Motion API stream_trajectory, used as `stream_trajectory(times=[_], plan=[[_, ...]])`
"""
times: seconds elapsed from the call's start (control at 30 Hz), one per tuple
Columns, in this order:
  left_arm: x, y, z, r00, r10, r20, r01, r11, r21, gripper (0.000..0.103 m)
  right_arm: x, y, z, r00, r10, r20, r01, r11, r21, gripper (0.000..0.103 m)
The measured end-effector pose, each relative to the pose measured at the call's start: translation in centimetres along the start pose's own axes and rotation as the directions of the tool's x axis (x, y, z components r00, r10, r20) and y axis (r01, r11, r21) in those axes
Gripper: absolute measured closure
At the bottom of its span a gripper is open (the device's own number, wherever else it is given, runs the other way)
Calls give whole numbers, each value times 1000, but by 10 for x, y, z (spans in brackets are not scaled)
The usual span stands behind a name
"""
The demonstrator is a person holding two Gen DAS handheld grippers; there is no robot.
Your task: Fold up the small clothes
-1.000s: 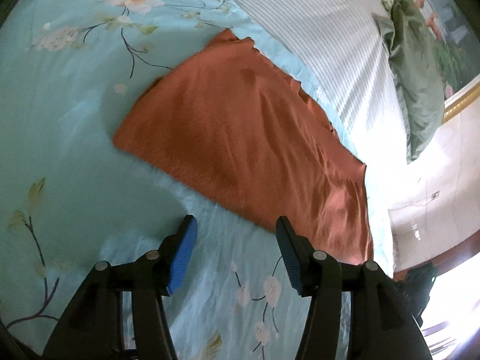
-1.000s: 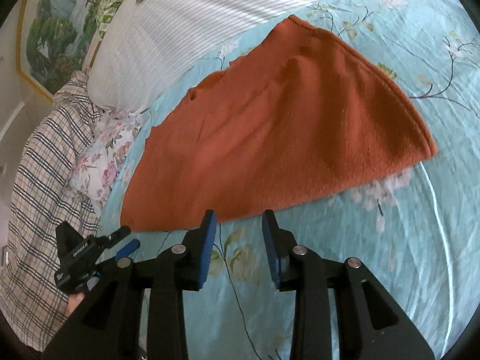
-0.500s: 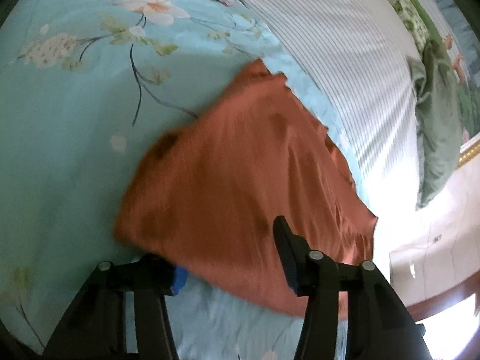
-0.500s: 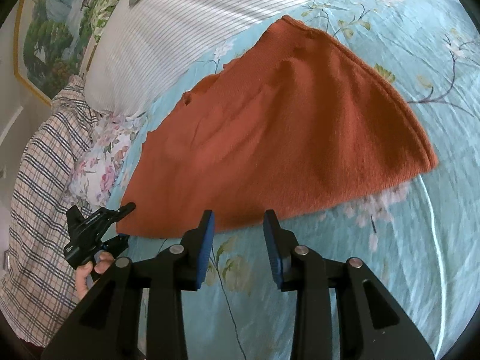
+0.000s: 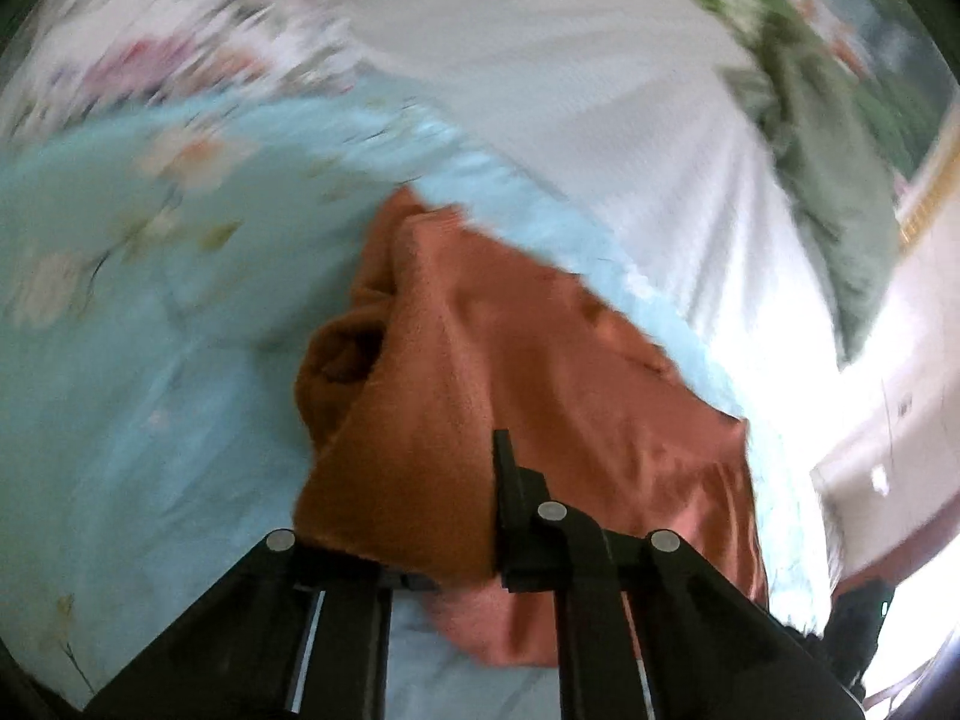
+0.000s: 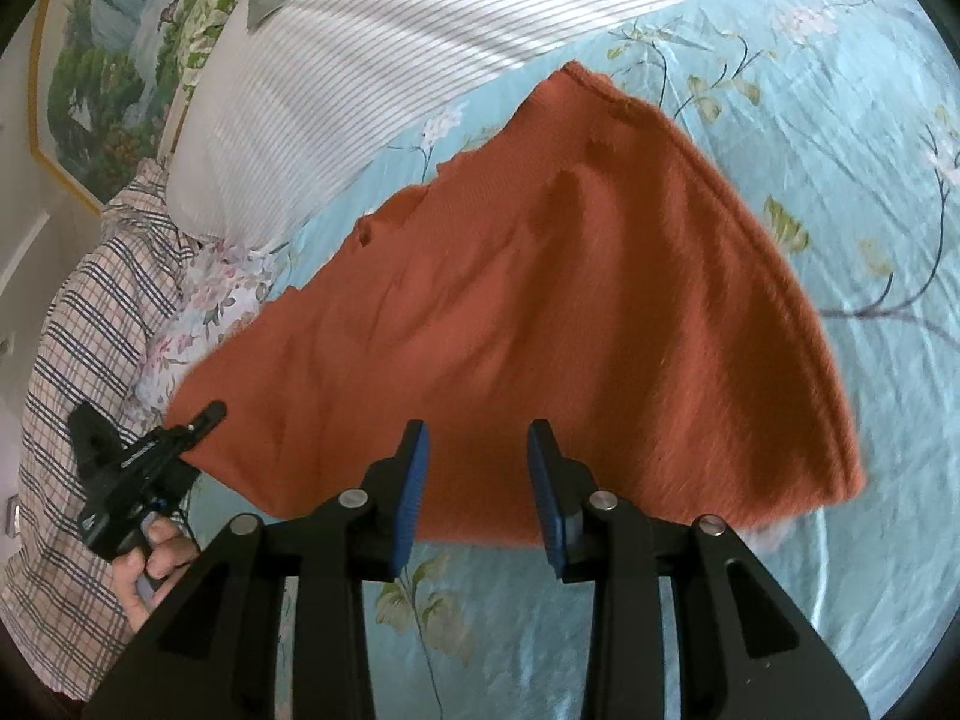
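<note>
Left tongs clamped on the rust cloth, first fold lifting; right tongs apart, next grab its six-o'clock hem.

Bed with light blue floral-print sheet, branches and pale blossoms across it. Rust-orange knit garment spread on sheet, one corner bunched and raised off it in left wrist view. White pinstriped bedding along far edge, just beside garment. Small pink-flowered white cloth at garment's left end. Olive-green cloth beyond striped bedding.
</note>
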State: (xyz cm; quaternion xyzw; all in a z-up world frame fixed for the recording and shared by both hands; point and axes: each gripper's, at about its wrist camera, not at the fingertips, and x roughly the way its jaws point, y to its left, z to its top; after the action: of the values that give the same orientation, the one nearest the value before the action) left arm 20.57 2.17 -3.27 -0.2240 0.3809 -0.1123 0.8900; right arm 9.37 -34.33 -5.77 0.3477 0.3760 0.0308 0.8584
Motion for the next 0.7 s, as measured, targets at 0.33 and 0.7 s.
stream_trajectory(times=[0.33, 0.7], plan=[[38, -147, -71, 998, 60, -29, -33, 827, 562, 96, 17, 1, 45, 997, 69, -41, -69, 997, -17, 46], [60, -145, -92, 996, 77, -45, -29, 760, 649, 97, 145, 48, 106, 922, 243, -301, -267, 963, -40, 33]])
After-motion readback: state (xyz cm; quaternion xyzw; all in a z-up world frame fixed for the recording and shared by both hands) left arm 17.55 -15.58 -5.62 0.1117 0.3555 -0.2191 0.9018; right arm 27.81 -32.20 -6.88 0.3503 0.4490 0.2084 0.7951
